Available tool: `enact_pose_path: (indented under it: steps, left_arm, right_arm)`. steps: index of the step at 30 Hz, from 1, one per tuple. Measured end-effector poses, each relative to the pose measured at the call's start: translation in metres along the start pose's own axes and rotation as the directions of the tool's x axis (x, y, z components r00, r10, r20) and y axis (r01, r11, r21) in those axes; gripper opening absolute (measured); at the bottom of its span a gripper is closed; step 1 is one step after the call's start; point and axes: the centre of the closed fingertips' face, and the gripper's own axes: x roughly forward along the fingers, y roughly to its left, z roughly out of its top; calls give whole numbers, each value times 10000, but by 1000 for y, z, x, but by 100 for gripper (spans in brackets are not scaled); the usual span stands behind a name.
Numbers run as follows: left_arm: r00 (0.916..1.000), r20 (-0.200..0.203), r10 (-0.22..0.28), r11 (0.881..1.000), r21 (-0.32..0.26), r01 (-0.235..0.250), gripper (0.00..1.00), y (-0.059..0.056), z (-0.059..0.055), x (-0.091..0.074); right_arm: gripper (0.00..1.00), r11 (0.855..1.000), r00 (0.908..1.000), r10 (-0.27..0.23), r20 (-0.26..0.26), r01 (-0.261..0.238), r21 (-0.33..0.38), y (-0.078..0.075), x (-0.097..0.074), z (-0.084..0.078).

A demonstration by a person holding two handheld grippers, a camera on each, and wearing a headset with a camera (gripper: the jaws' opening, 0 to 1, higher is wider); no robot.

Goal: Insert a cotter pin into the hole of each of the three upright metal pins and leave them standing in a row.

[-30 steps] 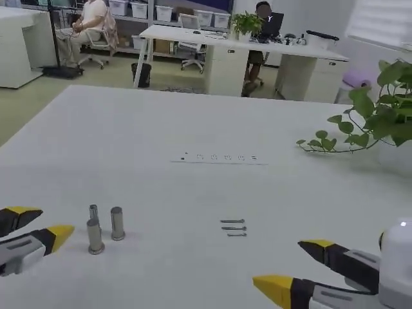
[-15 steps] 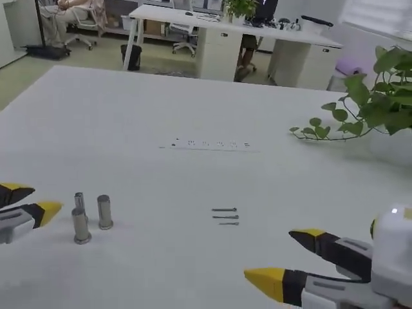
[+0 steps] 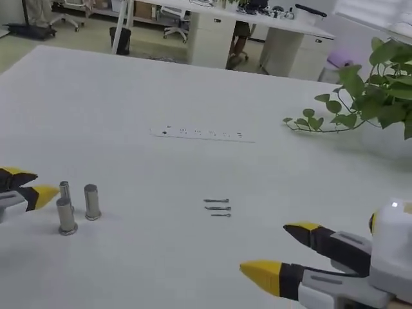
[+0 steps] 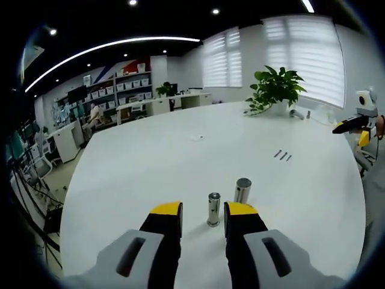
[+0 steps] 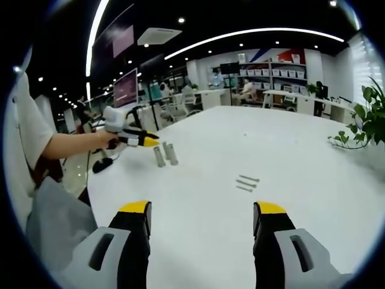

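the left yellow-tipped grey tongs (image 3: 44,183) hover low at the left, jaws a little apart; the right yellow-tipped grey tongs (image 3: 264,246) hang lower right, jaws spread wide.

The three short cylindrical grey metal pins (image 3: 92,201) look smooth, with a dull satin sheen. The three thin silvery cotter pins (image 3: 217,207) gleam faintly like bare wire. The white tabletop (image 3: 193,96) is matt and even. The left gripper (image 3: 33,183) and the right gripper (image 3: 270,248) have matt yellow tips and smooth pale-grey plastic bodies.

White surface (image 3: 193,96), silver-grey metal pins (image 3: 92,201), silver cotter pins (image 3: 217,207), yellow-tipped left hand-held gripper (image 3: 45,183), yellow-tipped right hand-held gripper (image 3: 264,246), green plant (image 3: 380,96)
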Motion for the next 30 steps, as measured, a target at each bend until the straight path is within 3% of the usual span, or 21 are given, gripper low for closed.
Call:
enact_pose_path:
  steps: [4,14,17,21,30]
  left_arm:
    - [9984,171,-546,9982,-229,549,23,-4,1,8]
    - [9920,-6,-1264,9920,-58,1264,17,-10,-3,19]
    - [9889,26,-1486,9889,-37,1486,15,-11,-2,22]
    - [9784,232,-2053,9783,-248,2059,10,-20,1,23]
    - [9808,50,-1951,9808,49,1951,7,-17,0,25]
  right_arm:
    - [70,10000,10000,53,-49,-53,-2,0,3,0]
    - [70,10000,9997,-56,-242,56,-18,-4,5,-4]
    - [70,9999,9996,-108,-280,108,22,-5,5,-6]
    - [70,9999,9993,-148,-337,151,82,-6,5,-8]
    - [70,9999,9990,-132,-432,132,10,-6,7,-9]
